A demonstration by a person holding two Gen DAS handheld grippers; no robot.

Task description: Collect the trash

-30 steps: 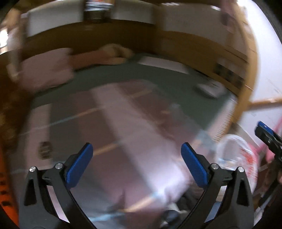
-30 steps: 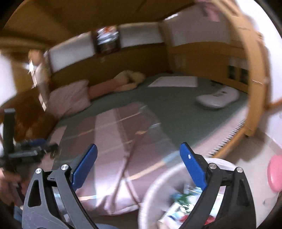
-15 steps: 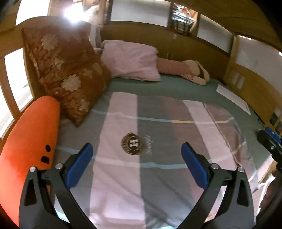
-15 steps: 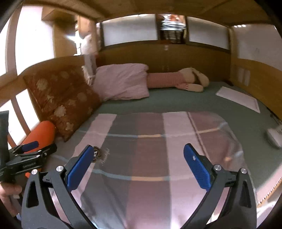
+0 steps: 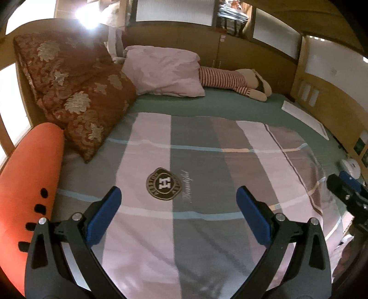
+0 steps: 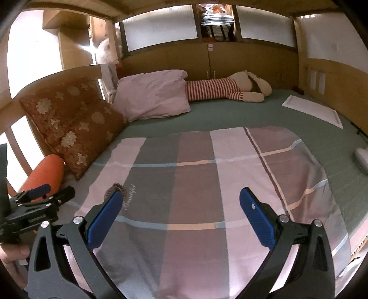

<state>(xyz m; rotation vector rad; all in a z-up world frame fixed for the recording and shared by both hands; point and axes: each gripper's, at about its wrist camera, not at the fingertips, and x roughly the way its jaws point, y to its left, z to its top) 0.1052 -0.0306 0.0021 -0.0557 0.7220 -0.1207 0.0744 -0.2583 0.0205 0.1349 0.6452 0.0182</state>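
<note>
Bed with green sheet (image 6: 241, 115) under a striped plaid blanket (image 5: 207, 195) bearing a round crest (image 5: 163, 184). Along the headboard side: orange bolster (image 5: 30, 184), brown floral cushion (image 5: 76, 92), pink pillow (image 5: 165, 73), and striped plush toy (image 6: 220, 89) lying flat.

Warm, dim indoor light, a glaring lamp (image 5: 88, 17) at upper left, sharp frames, fisheye bending and dark corners.
</note>
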